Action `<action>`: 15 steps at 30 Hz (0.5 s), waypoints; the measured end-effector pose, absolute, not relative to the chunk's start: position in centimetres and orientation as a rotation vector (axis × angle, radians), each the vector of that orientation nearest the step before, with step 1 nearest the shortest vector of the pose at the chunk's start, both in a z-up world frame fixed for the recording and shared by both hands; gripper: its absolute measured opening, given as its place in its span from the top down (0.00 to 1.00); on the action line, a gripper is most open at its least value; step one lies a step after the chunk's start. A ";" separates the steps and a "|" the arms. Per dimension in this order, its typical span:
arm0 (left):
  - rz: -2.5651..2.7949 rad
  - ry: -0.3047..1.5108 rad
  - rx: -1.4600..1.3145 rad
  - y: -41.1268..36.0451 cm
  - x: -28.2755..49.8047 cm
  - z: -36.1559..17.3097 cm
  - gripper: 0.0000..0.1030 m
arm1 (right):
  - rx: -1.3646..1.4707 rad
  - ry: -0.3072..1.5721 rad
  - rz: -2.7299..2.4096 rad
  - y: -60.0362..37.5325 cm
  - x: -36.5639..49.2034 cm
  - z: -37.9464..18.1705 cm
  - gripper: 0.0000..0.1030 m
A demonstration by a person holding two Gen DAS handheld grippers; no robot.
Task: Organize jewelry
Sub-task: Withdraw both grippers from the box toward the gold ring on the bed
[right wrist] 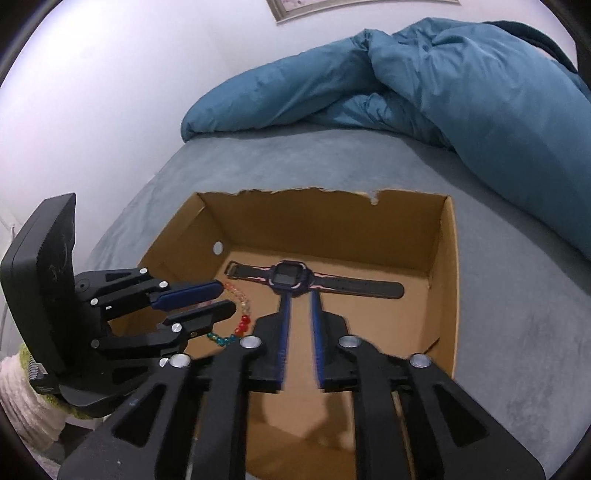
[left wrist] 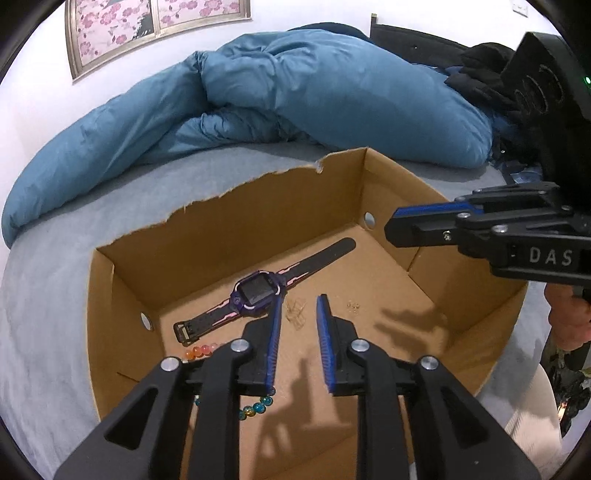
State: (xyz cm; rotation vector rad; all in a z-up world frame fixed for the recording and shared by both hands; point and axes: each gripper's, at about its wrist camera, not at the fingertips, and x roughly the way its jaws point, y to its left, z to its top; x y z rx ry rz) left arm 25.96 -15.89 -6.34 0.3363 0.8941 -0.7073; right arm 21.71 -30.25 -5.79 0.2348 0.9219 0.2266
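Lying flat on the floor of an open cardboard box [left wrist: 236,221] is a purple and black smartwatch [left wrist: 258,291] with pink streaks along its strap, stretched out near the back wall whose top edge is torn ragged. A bracelet of coloured beads [right wrist: 242,317] curves along the box floor beside the buckle end of the watch, running from pale orange and pink beads through red ones to teal and yellow ones; in the left wrist view most of it is hidden behind the gripper. A few small clear pieces [left wrist: 295,312] lie on the cardboard close to the watch face, too faint to name. The left gripper [left wrist: 297,306] hangs over the box with its blue-padded jaws a little apart and nothing between them. The right gripper [right wrist: 298,295] also points down into the box, its tips just short of the watch face, jaws narrowly apart and empty. The box sits on a grey-blue bedsheet [right wrist: 498,332], with a rumpled teal duvet [left wrist: 314,92] heaped behind it and a framed floral picture [left wrist: 122,33] on the white wall.
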 end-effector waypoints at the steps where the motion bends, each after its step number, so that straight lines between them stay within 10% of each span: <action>1: -0.710 0.895 0.325 -15.7 26.0 -6.3 0.77 | 0.236 0.917 0.226 -30.3 21.7 -5.7 0.79; 15: -0.714 0.770 0.197 -12.0 23.5 -2.1 0.72 | 0.223 0.770 0.192 -31.8 17.6 -1.6 0.71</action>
